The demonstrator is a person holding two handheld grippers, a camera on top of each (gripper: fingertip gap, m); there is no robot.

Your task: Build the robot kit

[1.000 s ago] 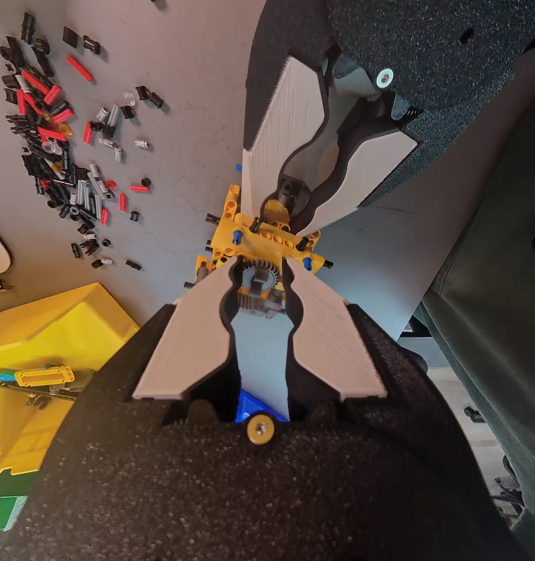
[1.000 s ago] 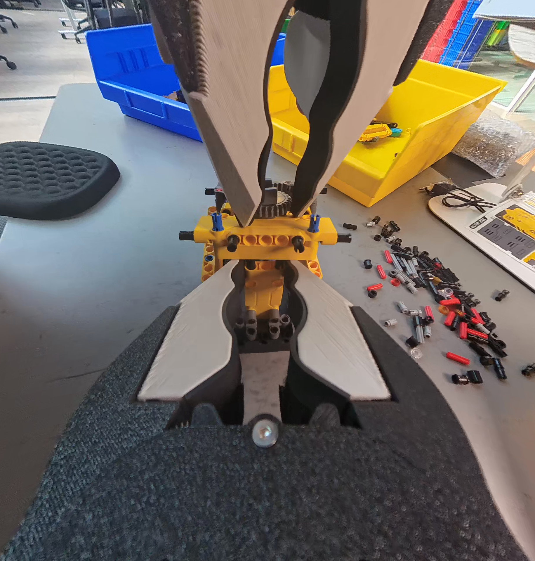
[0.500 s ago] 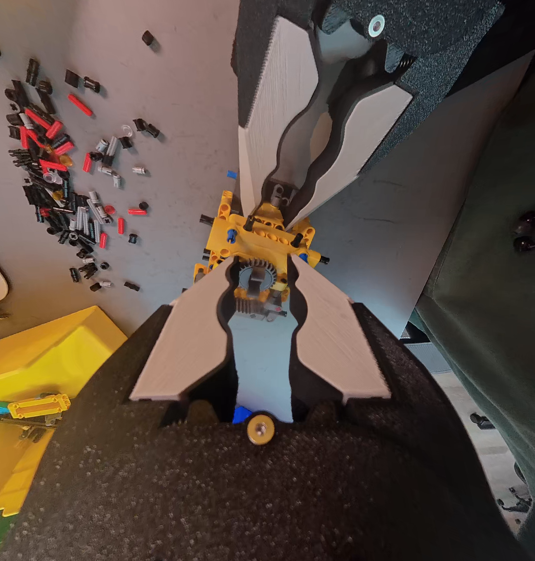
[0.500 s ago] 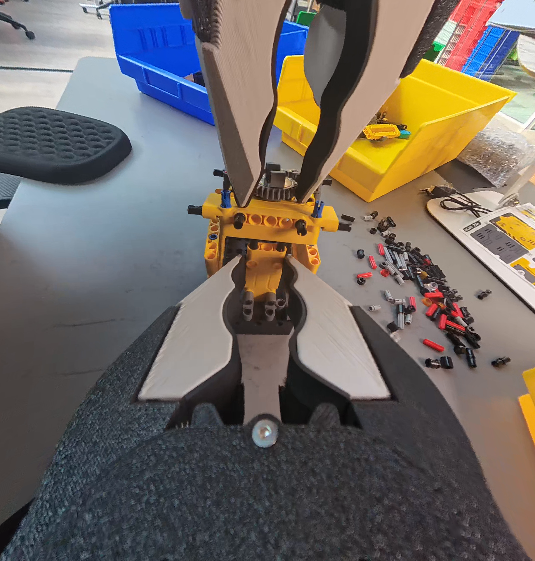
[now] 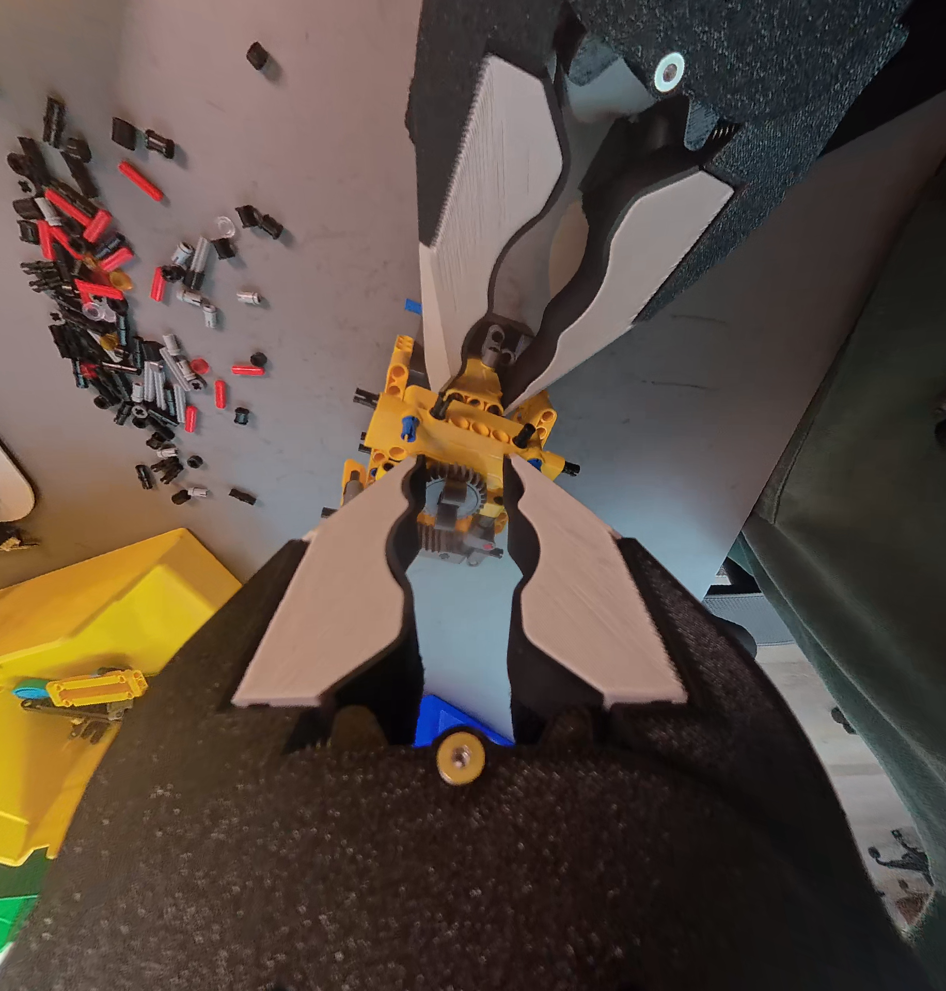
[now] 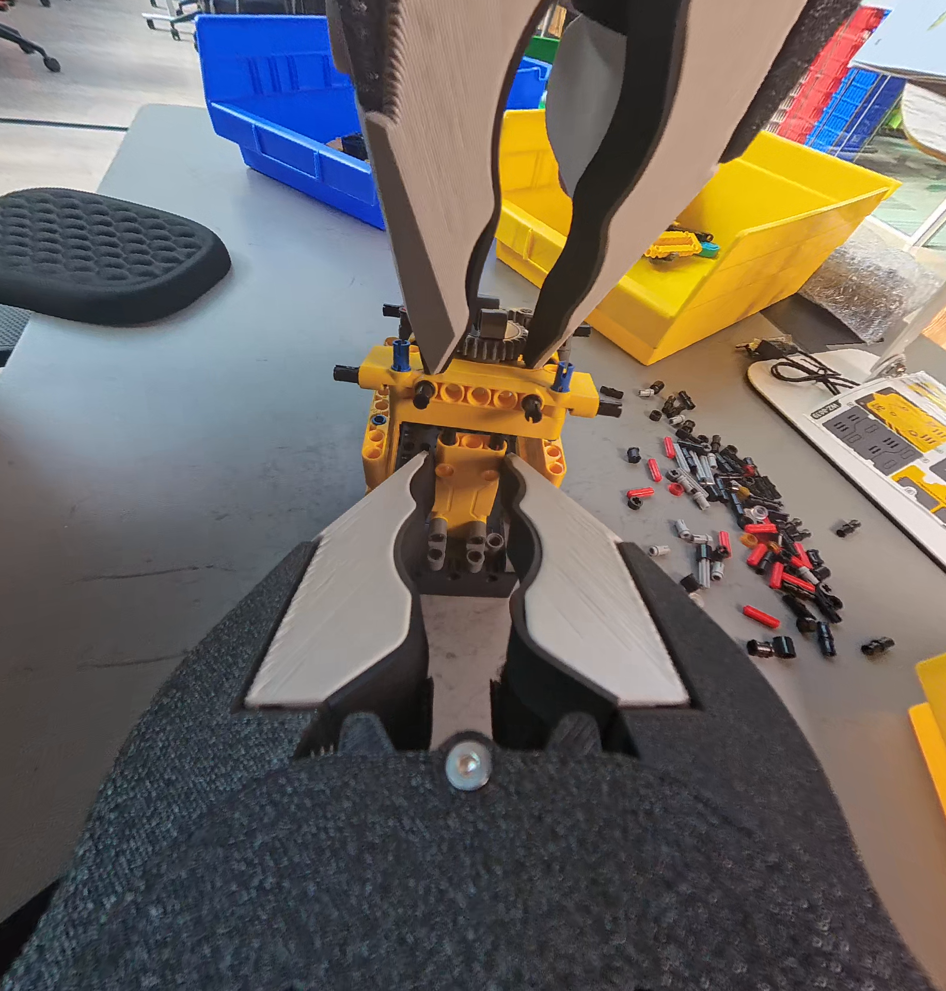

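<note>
A yellow brick-built model with black pins and a dark gear sits just above or on the grey table; contact is hidden. My right gripper is shut on the model's near yellow block with grey pins. My left gripper comes in from above and is shut on the gear end. In the left wrist view my left gripper clasps the gear, and my right gripper grips the far side of the model.
Loose red, black and grey pins lie right of the model; they also show in the left wrist view. A yellow bin and a blue bin stand behind. A printed sheet lies right. A black padded seat is left. Only a small space, under 4 cm, lies between the two pairs of fingers.
Both grippers keep their hold on the model. The pair has shifted a little over the table, so the bins and loose pins have slid slightly in both views.
</note>
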